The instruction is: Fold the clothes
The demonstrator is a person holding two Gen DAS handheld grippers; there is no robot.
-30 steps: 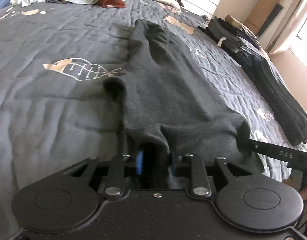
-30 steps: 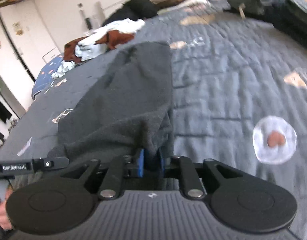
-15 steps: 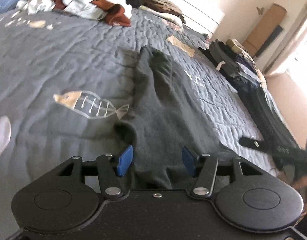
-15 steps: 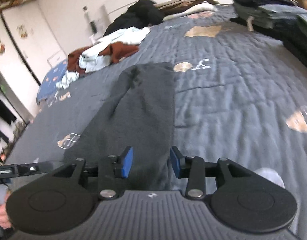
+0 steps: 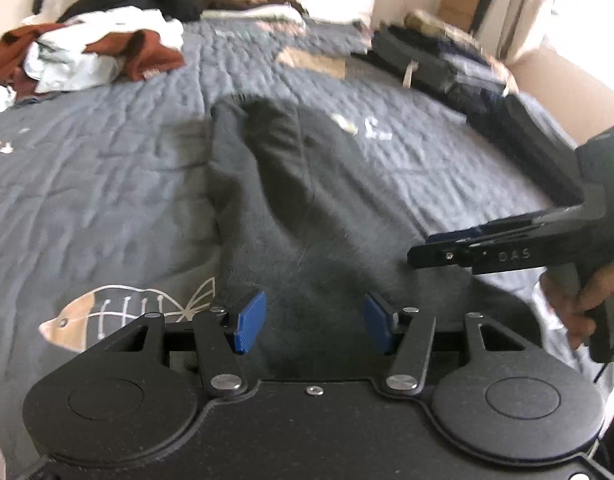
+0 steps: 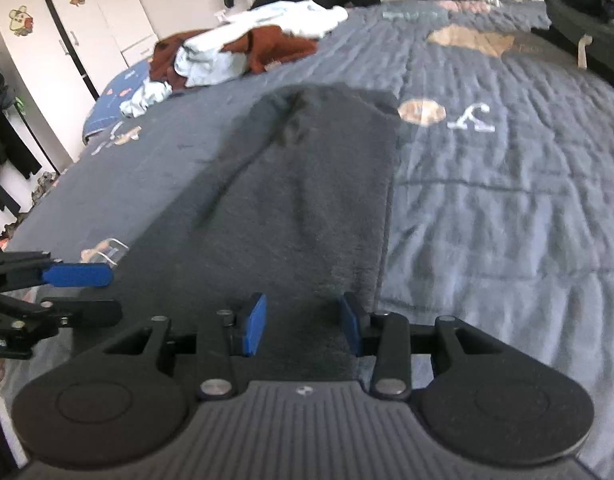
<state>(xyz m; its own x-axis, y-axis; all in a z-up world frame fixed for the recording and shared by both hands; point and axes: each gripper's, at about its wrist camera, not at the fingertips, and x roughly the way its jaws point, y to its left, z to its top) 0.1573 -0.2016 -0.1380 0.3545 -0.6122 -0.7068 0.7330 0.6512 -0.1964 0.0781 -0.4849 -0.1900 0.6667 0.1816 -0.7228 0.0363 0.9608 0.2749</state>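
Both claws have let go of the garment's near hem and backed off since the earlier frames, jaws just having opened. Left claw [image 5: 313, 322] is open, nothing pinched; right claw [image 6: 303, 328] open too, cloth only lying below between the pads. Dark garment [image 5: 291, 208] lies flat in a long strip on the bed [image 5: 87, 184], near end by the claws. Looks soft, light, limp fleece, likely to sag; best pinched at the near corners or hem edge.
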